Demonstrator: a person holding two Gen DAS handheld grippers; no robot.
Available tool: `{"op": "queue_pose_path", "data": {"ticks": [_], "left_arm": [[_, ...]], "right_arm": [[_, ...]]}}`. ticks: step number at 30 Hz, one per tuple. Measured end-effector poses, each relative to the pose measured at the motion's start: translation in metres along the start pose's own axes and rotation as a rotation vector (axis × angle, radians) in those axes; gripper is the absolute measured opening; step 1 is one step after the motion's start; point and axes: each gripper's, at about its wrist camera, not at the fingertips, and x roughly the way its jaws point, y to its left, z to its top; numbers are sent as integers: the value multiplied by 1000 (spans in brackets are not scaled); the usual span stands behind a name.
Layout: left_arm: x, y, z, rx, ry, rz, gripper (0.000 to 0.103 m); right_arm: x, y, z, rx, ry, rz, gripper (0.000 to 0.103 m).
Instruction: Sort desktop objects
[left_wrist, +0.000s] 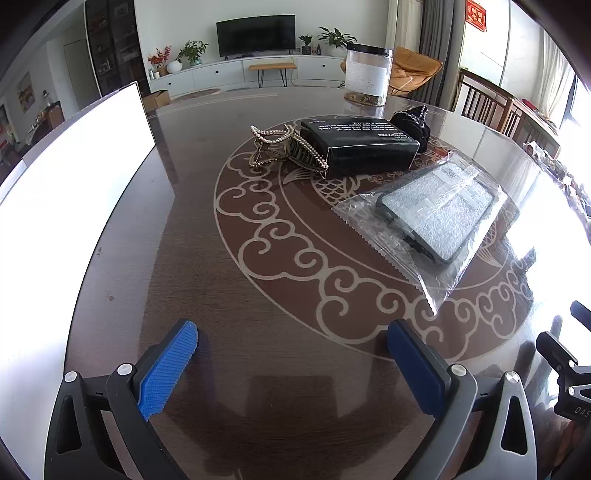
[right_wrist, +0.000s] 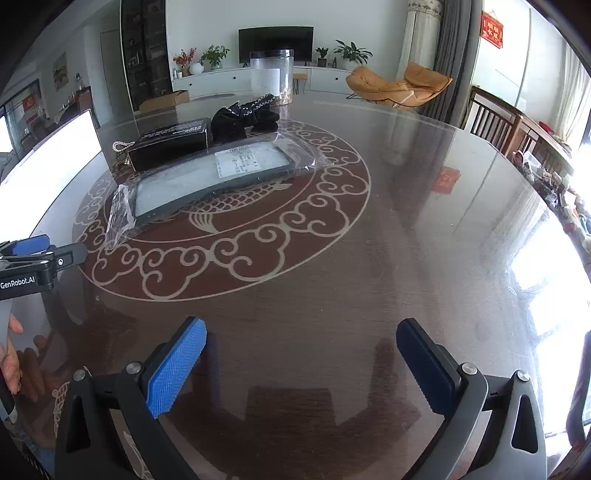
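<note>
On the round dark table (left_wrist: 258, 332) lie a pearl hair claw (left_wrist: 280, 149), a black box (left_wrist: 360, 146), a black scrunchie (left_wrist: 413, 123) and a phone case in a clear bag (left_wrist: 436, 218). A clear jar with a black lid (left_wrist: 367, 74) stands at the far edge. My left gripper (left_wrist: 291, 343) is open and empty, low over the table, short of the bag. My right gripper (right_wrist: 301, 343) is open and empty over bare table, right of the bagged case (right_wrist: 214, 177), black box (right_wrist: 170, 142), scrunchie (right_wrist: 240, 118) and jar (right_wrist: 271, 74).
A white flat box (left_wrist: 74, 192) lies along the table's left side. Wooden chairs (right_wrist: 495, 118) stand at the right edge. The left gripper's body (right_wrist: 33, 262) shows at the left of the right wrist view. Glare covers the table's right rim.
</note>
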Motion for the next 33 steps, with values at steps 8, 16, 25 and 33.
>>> {"op": "queue_pose_path", "data": {"ticks": [8, 16, 25, 33], "left_arm": [[0, 0, 0, 0, 1, -1, 103], [1, -1, 2, -1, 0, -2, 103], [1, 0, 1, -1, -1, -1, 103], [1, 0, 1, -2, -2, 1, 103]], "right_arm": [[0, -1, 0, -3, 0, -13, 103], [0, 0, 0, -9, -3, -23, 103], [-1, -3, 0, 16, -1, -49, 103], [0, -3, 0, 18, -1, -49, 103]]}}
